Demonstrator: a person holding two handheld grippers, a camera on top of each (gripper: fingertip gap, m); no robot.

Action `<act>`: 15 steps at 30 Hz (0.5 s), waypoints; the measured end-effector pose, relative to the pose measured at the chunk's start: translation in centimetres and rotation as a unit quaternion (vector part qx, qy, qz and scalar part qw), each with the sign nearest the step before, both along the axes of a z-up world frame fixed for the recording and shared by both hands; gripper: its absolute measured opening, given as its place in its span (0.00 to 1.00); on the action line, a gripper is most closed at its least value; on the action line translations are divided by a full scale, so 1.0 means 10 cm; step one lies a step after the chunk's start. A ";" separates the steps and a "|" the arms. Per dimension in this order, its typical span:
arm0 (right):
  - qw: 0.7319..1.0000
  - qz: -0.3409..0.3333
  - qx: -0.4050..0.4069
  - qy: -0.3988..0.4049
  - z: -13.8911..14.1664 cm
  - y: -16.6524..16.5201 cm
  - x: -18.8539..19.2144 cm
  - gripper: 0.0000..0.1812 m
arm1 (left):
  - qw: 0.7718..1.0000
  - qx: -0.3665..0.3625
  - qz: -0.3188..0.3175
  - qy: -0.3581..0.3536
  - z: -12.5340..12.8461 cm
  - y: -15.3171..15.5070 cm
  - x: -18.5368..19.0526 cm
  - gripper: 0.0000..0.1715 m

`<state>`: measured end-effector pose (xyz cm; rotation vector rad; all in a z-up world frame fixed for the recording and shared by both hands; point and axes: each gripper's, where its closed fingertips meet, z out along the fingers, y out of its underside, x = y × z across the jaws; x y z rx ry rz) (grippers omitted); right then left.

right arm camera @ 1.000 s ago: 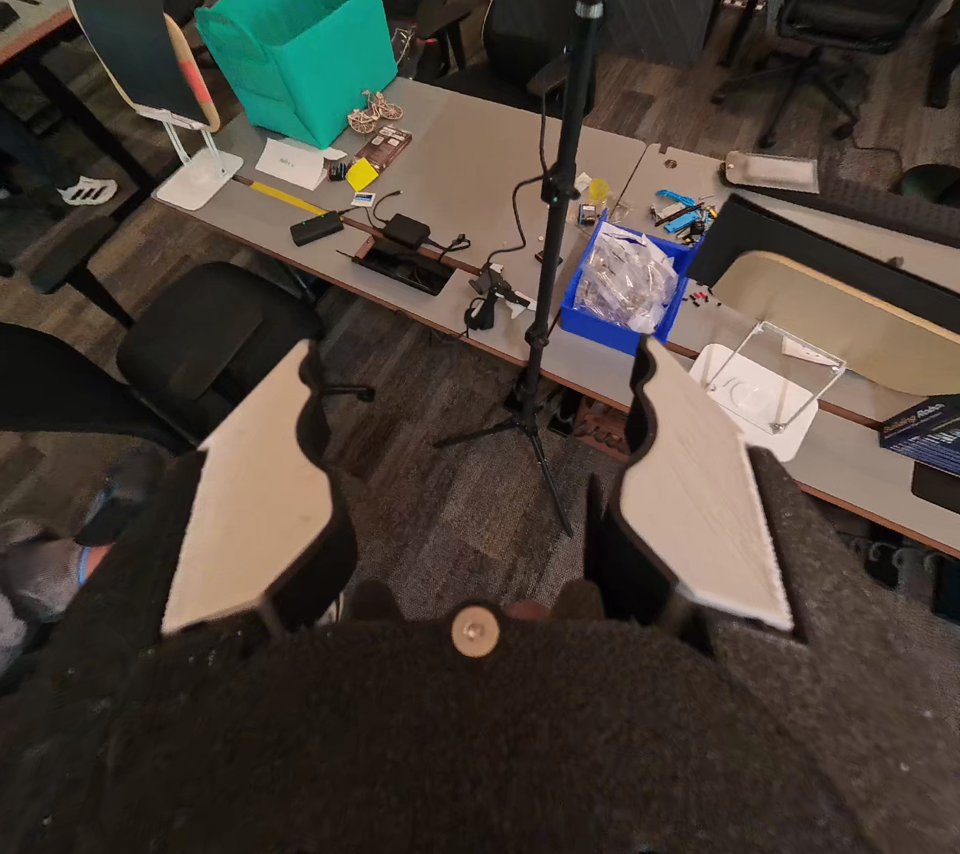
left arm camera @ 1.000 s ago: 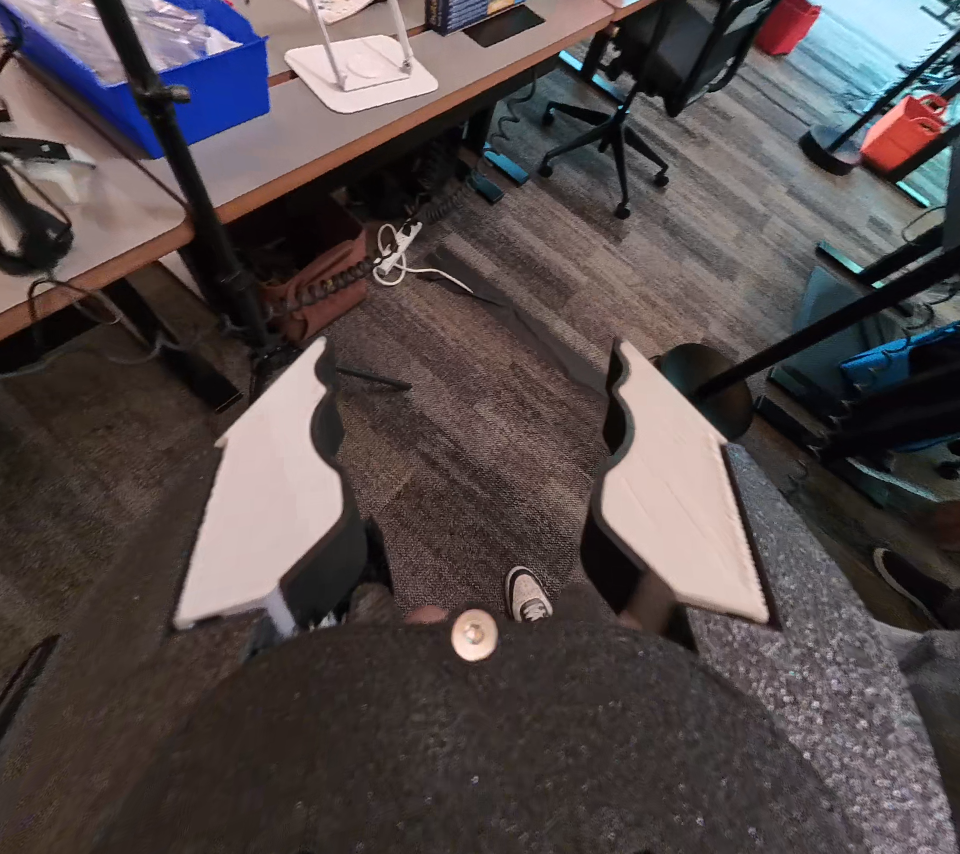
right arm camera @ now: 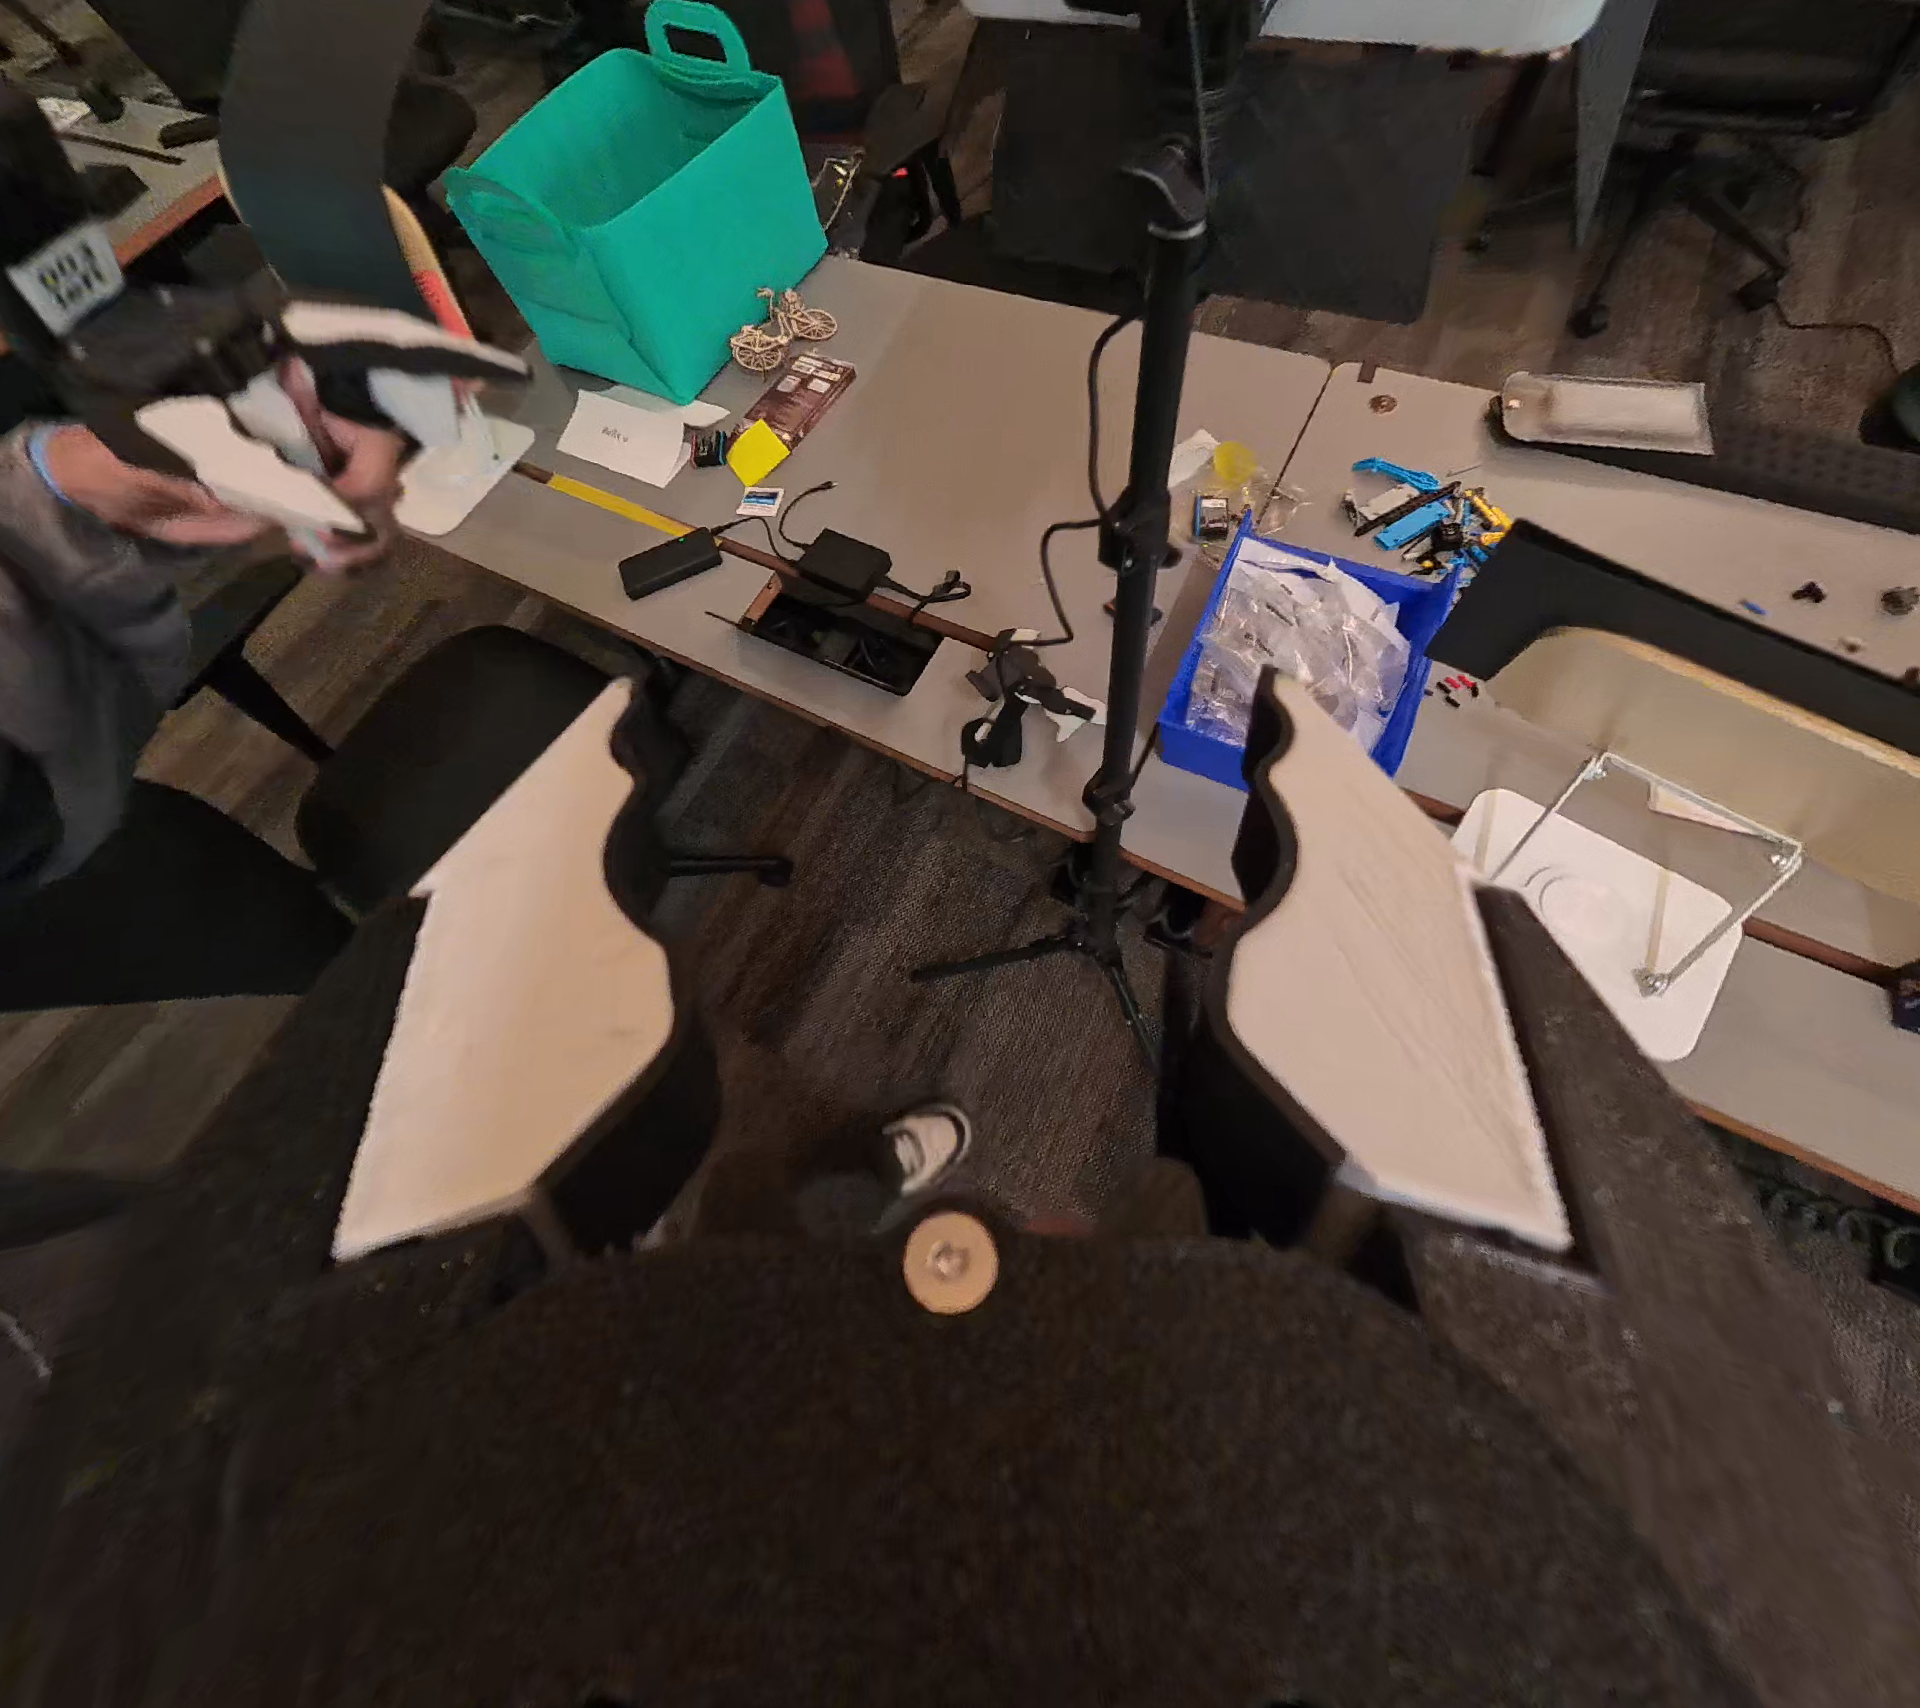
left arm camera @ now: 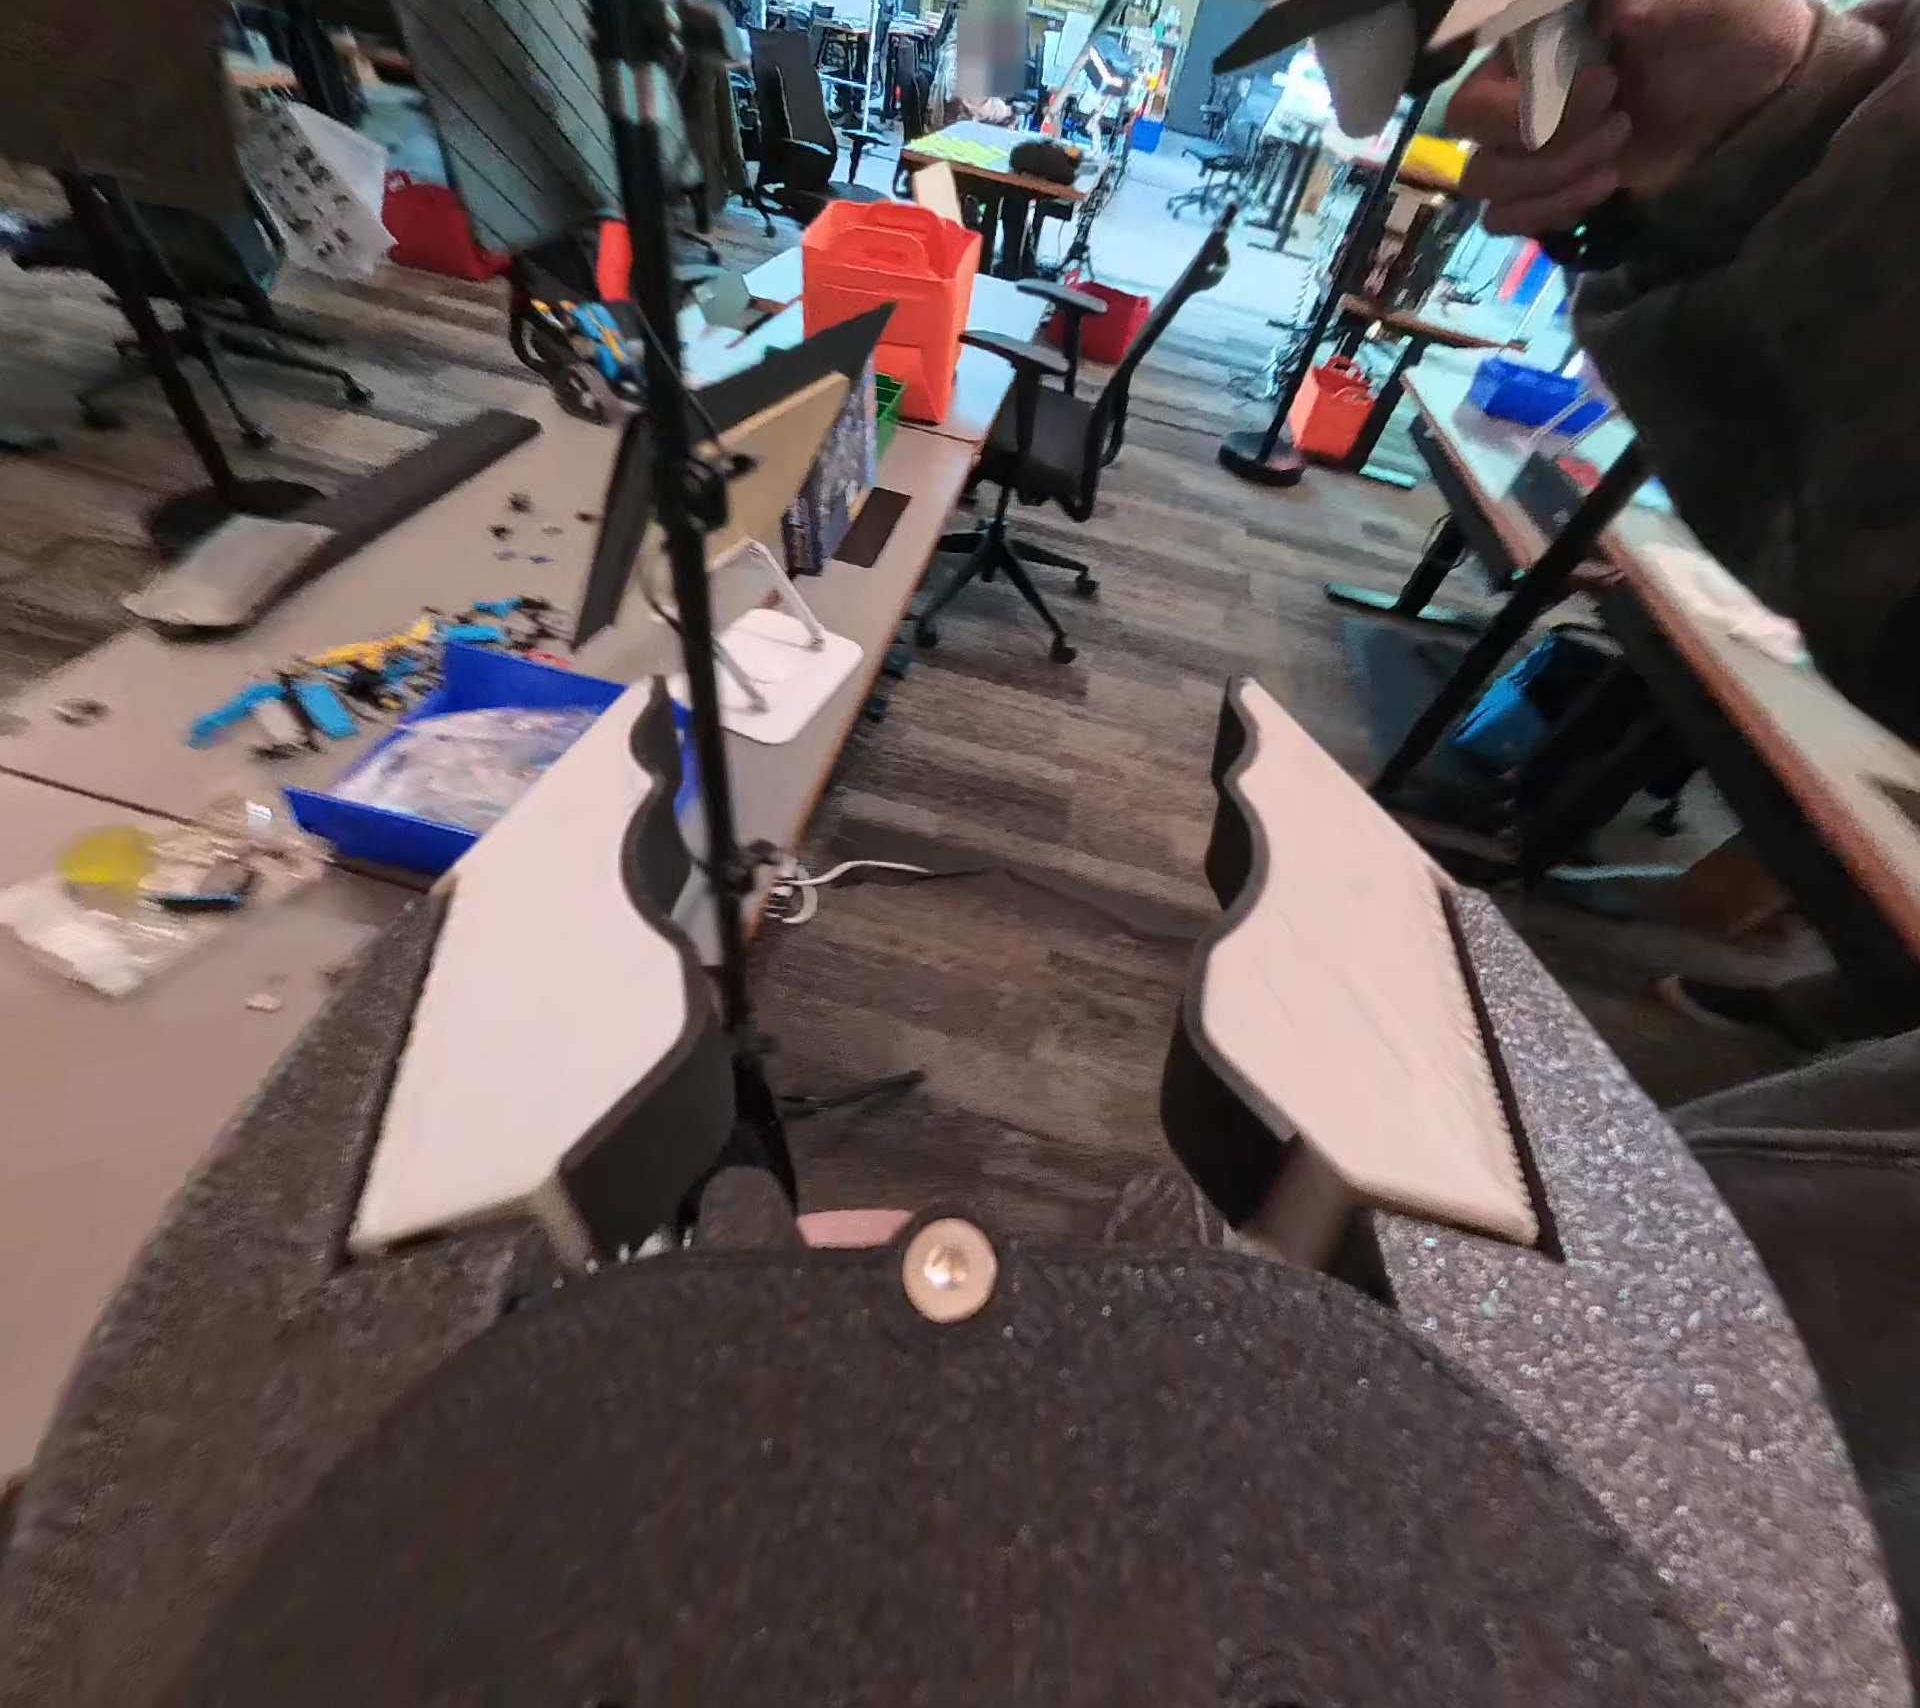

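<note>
Left tongs [left arm camera: 935, 702], aimed at the carpet a second ago, now swing up to face down the room, spread wide and empty. The right tongs [right arm camera: 940, 692] have shifted little; they hang wide and empty above the floor just in front of the grey tabletop [right arm camera: 987, 411]. A black tripod stand [right arm camera: 1138, 515] rises between their tips. Nearest, just right of the stand, sits a blue bin [right arm camera: 1205, 723] of clear plastic bags. A teal bag [right arm camera: 644, 224] stands at far left.
</note>
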<state>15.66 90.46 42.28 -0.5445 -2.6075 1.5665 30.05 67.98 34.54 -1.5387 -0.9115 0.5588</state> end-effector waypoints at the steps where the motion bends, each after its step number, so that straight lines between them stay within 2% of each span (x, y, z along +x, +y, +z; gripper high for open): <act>1: 1.000 0.003 0.005 0.004 -0.02 -0.03 -0.12 0.62 | 1.000 -0.017 -0.001 0.013 0.09 -0.12 -0.10 0.60; 5: 1.000 0.015 0.015 0.014 0.01 -0.19 -0.68 0.62 | 0.997 -0.055 -0.047 0.014 0.37 -0.52 -0.47 0.55; 9: 0.999 0.043 -0.003 -0.001 0.16 -0.38 -1.18 0.61 | 0.994 -0.043 -0.096 -0.019 0.63 -0.91 -0.85 0.56; 12: 0.998 0.067 0.012 -0.013 0.18 -0.51 -1.53 0.61 | 0.991 -0.053 -0.105 -0.058 0.66 -1.26 -1.20 0.58; 15: 0.994 0.098 0.013 -0.038 0.16 -0.65 -1.78 0.61 | 0.992 -0.056 -0.091 -0.062 0.68 -1.56 -1.57 0.59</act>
